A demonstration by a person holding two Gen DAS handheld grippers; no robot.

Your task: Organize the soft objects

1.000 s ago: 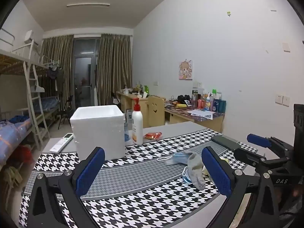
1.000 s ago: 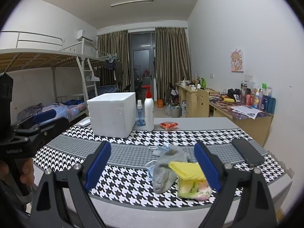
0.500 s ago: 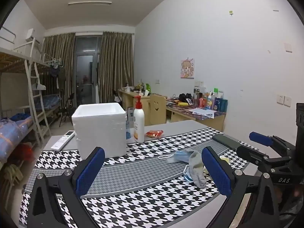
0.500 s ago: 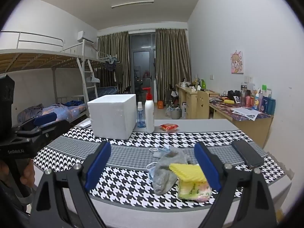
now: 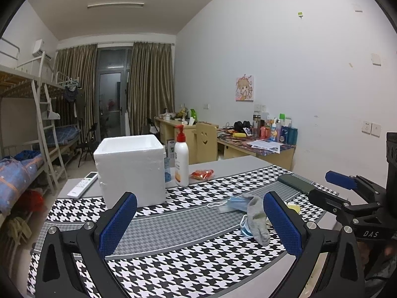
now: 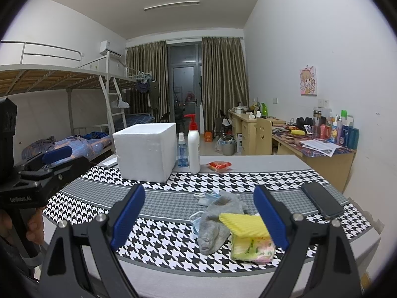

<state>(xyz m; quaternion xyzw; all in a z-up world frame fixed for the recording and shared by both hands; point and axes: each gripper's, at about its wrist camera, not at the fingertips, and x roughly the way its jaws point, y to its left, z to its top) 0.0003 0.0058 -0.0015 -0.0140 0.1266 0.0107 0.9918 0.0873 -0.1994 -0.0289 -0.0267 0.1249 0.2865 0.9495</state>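
A grey sock (image 6: pixel 218 213) lies in a small heap on the houndstooth tablecloth (image 6: pixel 161 233), over blue face masks (image 6: pixel 209 196). A yellow sponge (image 6: pixel 244 224) rests on a flowered tissue pack (image 6: pixel 251 247) beside it. The sock (image 5: pixel 256 213) and masks (image 5: pixel 234 202) also show in the left wrist view. A white foam box (image 6: pixel 146 151) stands open-topped at the back left. My right gripper (image 6: pixel 201 221) is open and empty, above the table's near edge, in front of the heap. My left gripper (image 5: pixel 199 222) is open and empty, left of the heap.
A lotion pump bottle (image 6: pixel 194 146), a small spray bottle (image 6: pixel 182 151) and a red snack packet (image 6: pixel 219 165) stand behind the box. A black phone (image 6: pixel 321 202) lies at the right. A white remote (image 5: pixel 83 187) lies at the far left. Desks and bunk beds lie beyond.
Both views shifted slightly; the left gripper drifted a little. Nothing on the table moved and both grippers stayed open.
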